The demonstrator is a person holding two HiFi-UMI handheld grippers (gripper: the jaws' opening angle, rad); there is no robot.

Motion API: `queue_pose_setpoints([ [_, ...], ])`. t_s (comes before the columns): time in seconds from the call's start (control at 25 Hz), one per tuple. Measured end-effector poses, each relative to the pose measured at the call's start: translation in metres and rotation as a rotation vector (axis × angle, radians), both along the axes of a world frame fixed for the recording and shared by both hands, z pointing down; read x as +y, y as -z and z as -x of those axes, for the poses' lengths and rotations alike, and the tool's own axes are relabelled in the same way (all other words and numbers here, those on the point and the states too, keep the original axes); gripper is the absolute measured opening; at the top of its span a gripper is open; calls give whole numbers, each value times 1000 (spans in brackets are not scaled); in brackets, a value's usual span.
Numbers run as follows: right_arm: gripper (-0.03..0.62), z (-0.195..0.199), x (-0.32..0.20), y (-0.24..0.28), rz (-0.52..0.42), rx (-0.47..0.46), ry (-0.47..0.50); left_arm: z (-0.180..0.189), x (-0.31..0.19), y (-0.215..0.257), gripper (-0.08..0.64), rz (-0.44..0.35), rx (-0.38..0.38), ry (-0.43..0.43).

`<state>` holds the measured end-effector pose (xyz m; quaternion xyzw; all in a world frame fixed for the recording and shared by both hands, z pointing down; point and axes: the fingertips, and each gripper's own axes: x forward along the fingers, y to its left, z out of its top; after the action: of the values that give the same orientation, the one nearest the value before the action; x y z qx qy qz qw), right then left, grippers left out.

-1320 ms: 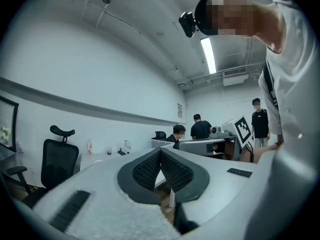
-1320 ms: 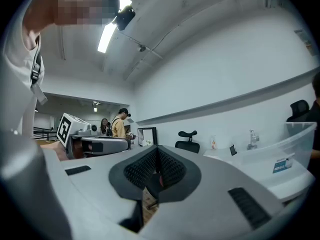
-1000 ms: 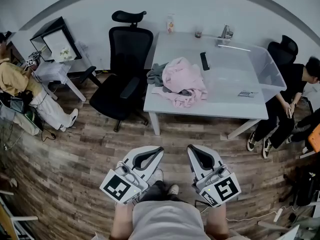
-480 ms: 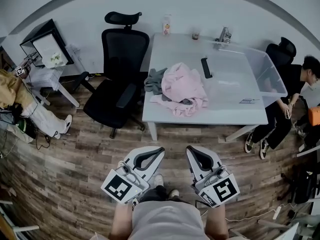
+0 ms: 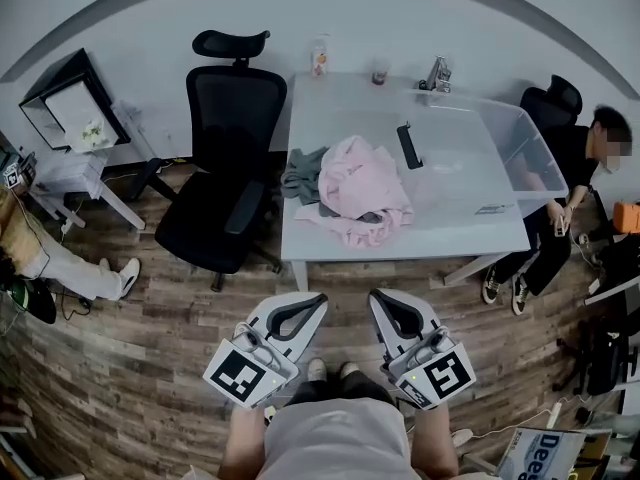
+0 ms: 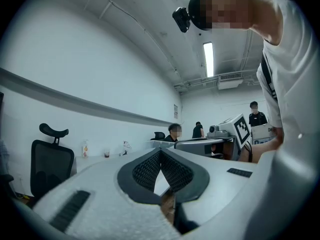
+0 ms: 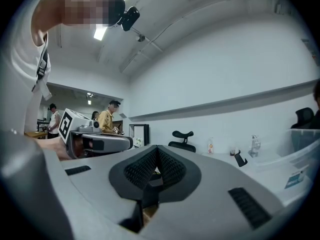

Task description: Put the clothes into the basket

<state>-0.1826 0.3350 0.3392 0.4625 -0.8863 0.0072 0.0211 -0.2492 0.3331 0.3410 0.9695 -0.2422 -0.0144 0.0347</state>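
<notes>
In the head view, one heap of clothes, pink beside grey, is lying spread left to right on the table's near left part. One clear basket is standing lengthwise at its right end, and two claws, left and right, are pointing tableward. In the left gripper view and then the right gripper view, each claw's jaws are pressing together on nothing.

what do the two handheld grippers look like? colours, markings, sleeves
They match. The left gripper and right gripper have pale grey-white, wedge-shaped tongs lined with dark ribbed pads. Each has a white cube at the rear, printed with black square markers. The person wears a light top, and the forearms are unsleeved.
</notes>
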Motion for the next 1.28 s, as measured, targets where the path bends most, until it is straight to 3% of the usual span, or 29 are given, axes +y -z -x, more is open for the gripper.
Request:
queue_pose_setpoints([
  [0.4, 5, -13, -43, -4, 9, -1, -2, -12, -45, -7, 5, 19, 5, 2],
  [1.28, 5, -82, -183, -21, 58, -22, 77, -82, -184, -16, 5, 32, -37, 61],
])
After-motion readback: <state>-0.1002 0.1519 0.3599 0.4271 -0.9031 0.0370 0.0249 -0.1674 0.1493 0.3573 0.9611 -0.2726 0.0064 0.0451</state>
